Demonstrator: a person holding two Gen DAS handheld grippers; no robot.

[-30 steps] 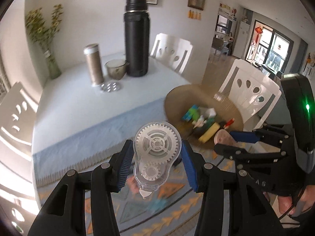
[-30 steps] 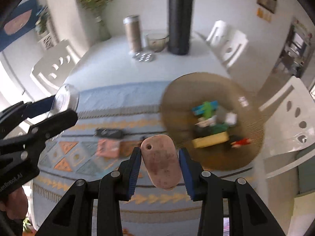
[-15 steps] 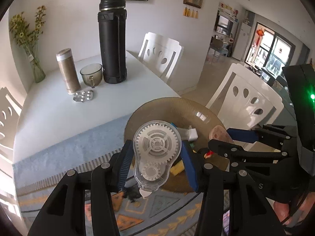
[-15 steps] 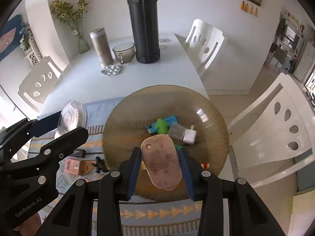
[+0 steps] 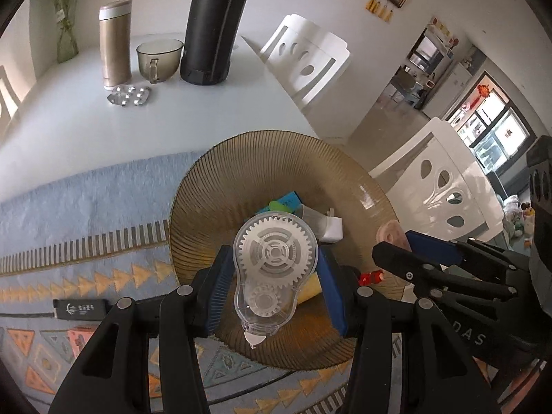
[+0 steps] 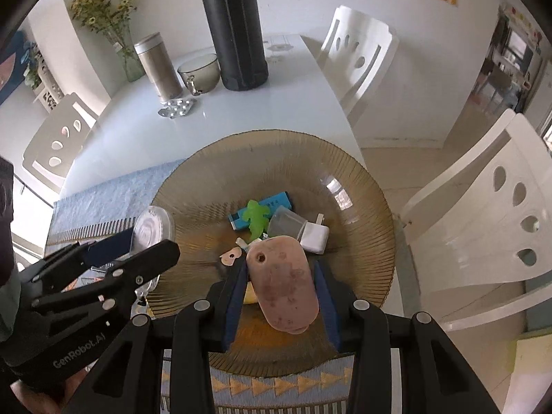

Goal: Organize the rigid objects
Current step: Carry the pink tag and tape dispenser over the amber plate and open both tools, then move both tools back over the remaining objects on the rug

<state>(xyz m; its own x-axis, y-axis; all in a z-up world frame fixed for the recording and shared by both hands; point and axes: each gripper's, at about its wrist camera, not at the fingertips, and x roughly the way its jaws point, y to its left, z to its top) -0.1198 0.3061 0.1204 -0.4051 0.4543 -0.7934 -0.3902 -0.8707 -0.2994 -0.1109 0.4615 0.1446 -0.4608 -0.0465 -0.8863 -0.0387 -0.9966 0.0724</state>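
Note:
My left gripper [image 5: 272, 286] is shut on a clear correction-tape dispenser [image 5: 272, 269] with white gears and holds it above the ribbed brown plate [image 5: 241, 172]. My right gripper [image 6: 281, 289] is shut on a pink oval stone-like piece [image 6: 284, 283] with a hole, over the same plate [image 6: 276, 151]. The plate holds a blue box [image 6: 276, 201], a green figure [image 6: 257, 217], a grey cup [image 6: 286, 224], a white plug [image 6: 314, 238] and a yellow piece [image 5: 308, 291]. Each gripper shows in the other's view, the right [image 5: 414, 262] and the left [image 6: 138, 252].
A black USB stick [image 5: 81, 308] lies on the patterned blue runner [image 5: 86, 207]. At the back of the white table stand a tall black flask [image 6: 234, 34], a glass cup [image 6: 200, 69], a metal tumbler [image 6: 157, 65], a pill blister [image 6: 177, 107] and a flower vase [image 6: 127, 58]. White chairs [image 6: 483, 224] surround it.
Both grippers have moved forward and lower over the plate, still holding their objects. The plate and its contents now fill the middle of both views.

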